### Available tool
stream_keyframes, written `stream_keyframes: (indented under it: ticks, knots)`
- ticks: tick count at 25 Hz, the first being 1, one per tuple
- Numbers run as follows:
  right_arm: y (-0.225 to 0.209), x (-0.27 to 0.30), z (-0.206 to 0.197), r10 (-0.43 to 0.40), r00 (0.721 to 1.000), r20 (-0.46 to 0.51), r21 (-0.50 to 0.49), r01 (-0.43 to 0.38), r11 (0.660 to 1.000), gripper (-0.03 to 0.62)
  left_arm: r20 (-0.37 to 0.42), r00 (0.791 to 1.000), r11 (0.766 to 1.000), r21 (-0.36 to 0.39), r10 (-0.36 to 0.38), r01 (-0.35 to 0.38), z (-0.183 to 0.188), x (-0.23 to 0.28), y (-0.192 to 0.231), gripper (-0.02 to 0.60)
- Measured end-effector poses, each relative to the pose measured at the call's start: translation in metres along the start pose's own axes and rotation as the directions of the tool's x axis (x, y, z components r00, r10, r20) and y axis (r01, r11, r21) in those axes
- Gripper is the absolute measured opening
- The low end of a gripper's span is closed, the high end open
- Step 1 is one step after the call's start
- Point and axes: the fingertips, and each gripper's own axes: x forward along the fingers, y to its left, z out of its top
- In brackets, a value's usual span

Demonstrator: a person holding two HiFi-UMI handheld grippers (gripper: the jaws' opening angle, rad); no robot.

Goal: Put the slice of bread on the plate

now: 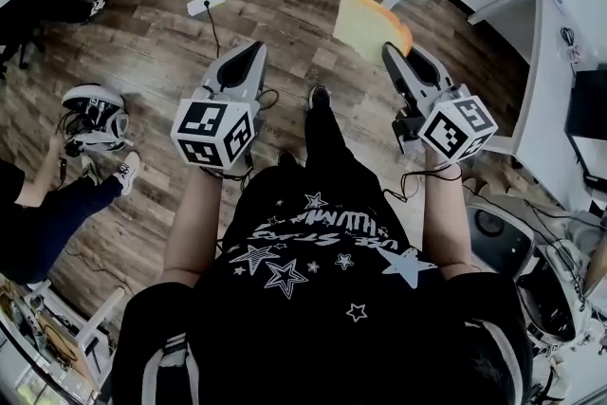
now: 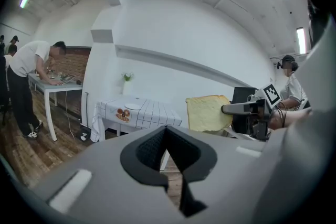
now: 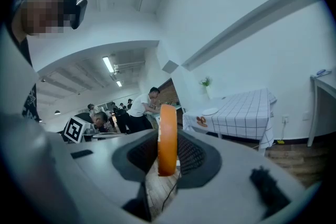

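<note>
A yellow slice of bread (image 1: pixel 368 19) is held in the air over the wooden floor, with my right gripper (image 1: pixel 395 49) shut on its lower edge. The right gripper view shows the slice (image 3: pixel 168 123) edge-on and upright between the pads. From the left gripper view the slice (image 2: pixel 208 113) appears flat-on, with the right gripper (image 2: pixel 247 108) beside it. My left gripper (image 1: pixel 250 55) is level with the right one, its jaws together and nothing in them. A white plate (image 2: pixel 133 106) lies on a table with a checked cloth (image 2: pixel 152 113) ahead, also in the right gripper view as the plate (image 3: pixel 210 111).
Some reddish items (image 2: pixel 122 114) lie on the checked cloth beside the plate. A power strip (image 1: pixel 207 1) and cable run across the floor ahead. A headset-like device (image 1: pixel 93 112) sits on the floor at left. A person (image 2: pixel 31 76) leans over another white table. A white desk (image 1: pixel 545 62) stands at right.
</note>
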Motion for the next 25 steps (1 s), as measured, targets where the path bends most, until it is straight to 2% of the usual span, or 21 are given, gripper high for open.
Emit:
stream_keyframes:
  ticks: [8, 14, 21, 25]
  knots:
    - [-0.056, 0.044, 0.027, 0.012, 1.000, -0.001, 0.023, -0.012, 1.000, 0.098, -0.012, 1.000, 0.999, -0.021, 0.029, -0.029, 0.018, 0.055, 0.027, 0.008]
    - [-0.112, 0.084, 0.070, 0.024, 0.998, 0.051, 0.021, -0.025, 0.999, 0.098, -0.009, 0.999, 0.999, 0.002, 0.044, -0.044, 0.049, 0.117, 0.049, 0.008]
    - [-0.163, 0.114, 0.093, 0.034, 0.997, 0.074, 0.034, -0.036, 0.999, 0.098, 0.018, 0.999, 0.997, 0.064, 0.048, -0.049, 0.084, 0.168, 0.063, 0.008]
    - [-0.183, 0.132, 0.107, 0.040, 0.996, 0.077, 0.031, -0.042, 0.999, 0.098, 0.024, 0.997, 0.996, 0.042, 0.072, -0.073, 0.097, 0.190, 0.079, 0.008]
